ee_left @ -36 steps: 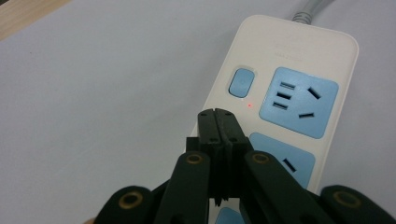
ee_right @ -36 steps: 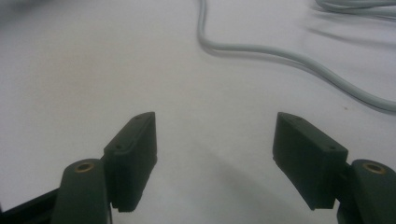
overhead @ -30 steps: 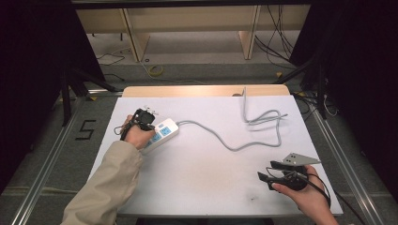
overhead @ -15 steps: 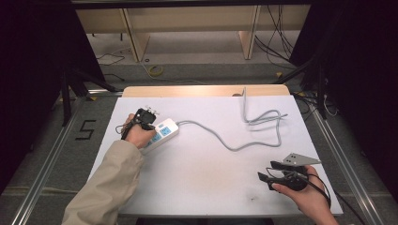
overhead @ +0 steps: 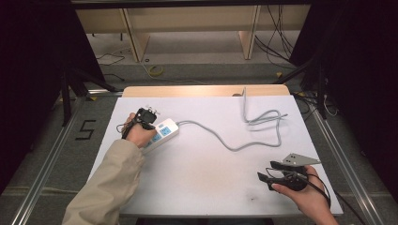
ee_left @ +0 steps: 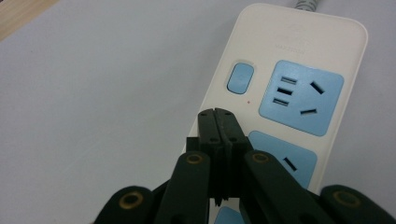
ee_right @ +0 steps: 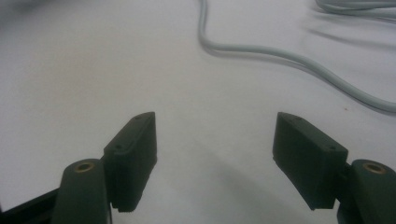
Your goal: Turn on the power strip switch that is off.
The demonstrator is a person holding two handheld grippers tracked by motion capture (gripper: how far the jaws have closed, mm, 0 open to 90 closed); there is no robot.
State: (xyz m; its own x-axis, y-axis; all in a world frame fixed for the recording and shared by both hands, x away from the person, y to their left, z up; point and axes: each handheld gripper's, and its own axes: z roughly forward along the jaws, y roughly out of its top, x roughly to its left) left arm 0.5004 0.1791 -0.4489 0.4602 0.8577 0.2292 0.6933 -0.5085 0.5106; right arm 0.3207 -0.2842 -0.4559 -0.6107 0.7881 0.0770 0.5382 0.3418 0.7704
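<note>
From the high view, a white power strip is seen lying on the left of the white table, its grey cord snaking right to a loop near the far edge. The left gripper is held over the strip's near end by a hand in a beige sleeve; the right gripper is held low at the near right corner — well apart from the strip.

In the left gripper view, the left gripper is seen with jaws pressed together, nothing between them, above the strip beside a blue socket and a blue switch.

In the right gripper view, the right gripper is shown spread wide over bare table — the cord lies beyond.
</note>
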